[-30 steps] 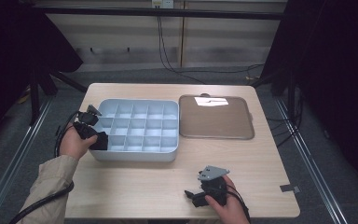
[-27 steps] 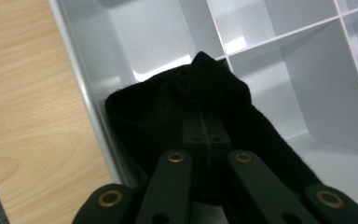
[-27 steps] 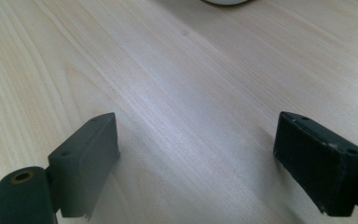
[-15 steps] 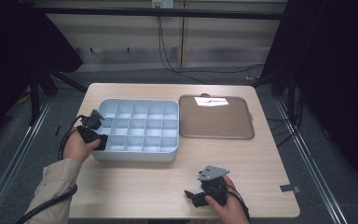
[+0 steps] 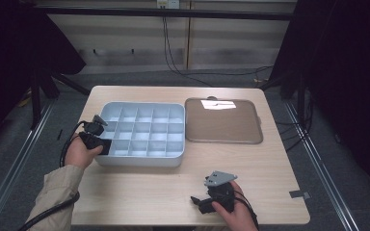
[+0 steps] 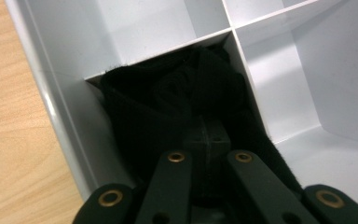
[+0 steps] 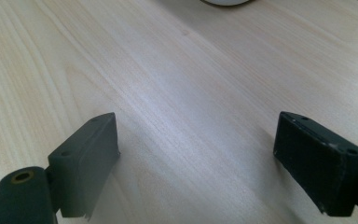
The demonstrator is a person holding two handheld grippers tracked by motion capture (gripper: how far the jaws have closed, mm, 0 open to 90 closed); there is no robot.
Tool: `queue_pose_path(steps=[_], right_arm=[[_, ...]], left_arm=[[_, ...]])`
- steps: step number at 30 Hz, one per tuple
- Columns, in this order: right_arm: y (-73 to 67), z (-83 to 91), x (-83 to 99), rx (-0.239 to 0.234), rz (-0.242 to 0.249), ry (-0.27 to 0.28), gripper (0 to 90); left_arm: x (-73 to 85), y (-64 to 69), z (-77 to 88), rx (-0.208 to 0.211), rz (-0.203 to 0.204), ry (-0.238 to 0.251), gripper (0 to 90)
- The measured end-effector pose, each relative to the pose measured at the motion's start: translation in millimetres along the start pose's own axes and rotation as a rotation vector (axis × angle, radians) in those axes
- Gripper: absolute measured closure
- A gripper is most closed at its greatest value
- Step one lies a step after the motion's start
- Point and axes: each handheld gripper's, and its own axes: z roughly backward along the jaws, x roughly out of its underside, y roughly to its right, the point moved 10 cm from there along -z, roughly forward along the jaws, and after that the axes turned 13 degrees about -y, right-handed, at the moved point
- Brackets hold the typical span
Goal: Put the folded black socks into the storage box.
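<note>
Where the divided tray meets its left wall, black cloth fills one compartment.

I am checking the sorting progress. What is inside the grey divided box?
In the grey divided box, one compartment at its left edge holds a black cloth, with the left tool closed on it. The other compartments look empty. What lies under the cloth is covered.

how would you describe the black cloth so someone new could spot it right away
Find the pale blue divided tray on the wooden table, left of the flat brown lid. At its near left corner, where the left gripper reaches in, one compartment holds a bunched black cloth; the compartments beside it look bare.
</note>
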Motion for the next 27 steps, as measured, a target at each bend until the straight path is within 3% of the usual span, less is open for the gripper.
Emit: queue_pose_path(steps=[8, 20, 27], right_arm=[[0.0, 0.0, 0.0, 0.000, 0.000, 0.000, 13.5], [0.0, 0.0, -0.1, -0.001, 0.000, 0.000, 13.4], [0.8, -0.7, -1.3, 0.000, 0.010, 0.003, 13.4]], left_arm=[[1.9, 2.1, 0.3, -0.009, 0.005, -0.002, 90.0], [6.3, 6.6, 4.8, 0.011, -0.008, -0.010, 89.5], [4.9, 0.9, 16.1, 0.004, 0.006, 0.037, 76.5]])
